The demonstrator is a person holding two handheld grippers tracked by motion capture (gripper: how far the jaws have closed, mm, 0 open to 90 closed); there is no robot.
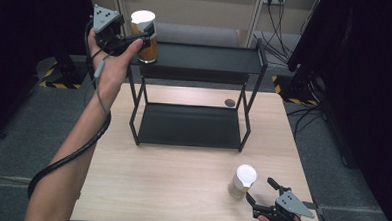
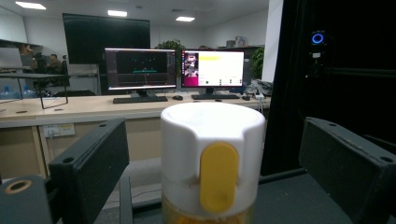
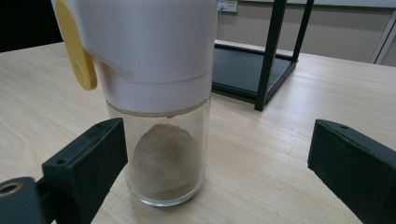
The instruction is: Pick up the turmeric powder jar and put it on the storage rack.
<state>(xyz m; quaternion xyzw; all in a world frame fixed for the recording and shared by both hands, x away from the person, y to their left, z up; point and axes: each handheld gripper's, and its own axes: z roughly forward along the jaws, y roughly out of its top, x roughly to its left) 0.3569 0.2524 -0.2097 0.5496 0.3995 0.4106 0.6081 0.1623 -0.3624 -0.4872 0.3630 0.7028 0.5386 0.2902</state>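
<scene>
- High view: the left gripper (image 1: pixel 137 38) is raised at the far left, at the top shelf of a black two-shelf rack (image 1: pixel 201 58). Its fingers sit either side of a jar of amber stuff with a white lid (image 1: pixel 146 38), which stands on the shelf's left end. The right gripper (image 1: pixel 263 191) lies near the right front corner of the desk (image 1: pixel 155 189), just beside a second white-lidded jar (image 1: pixel 242 181) standing on the wood.
- Left gripper view: the fingers (image 2: pixel 88 163) are apart, clear of the amber jar between them. Its white lid carries a yellow tab (image 2: pixel 218 176). No label or writing can be read.
- Right gripper view: the fingers (image 3: pixel 86 163) are spread wide; the jar holds grey-brown powder (image 3: pixel 163 158). It bears no writing.
</scene>
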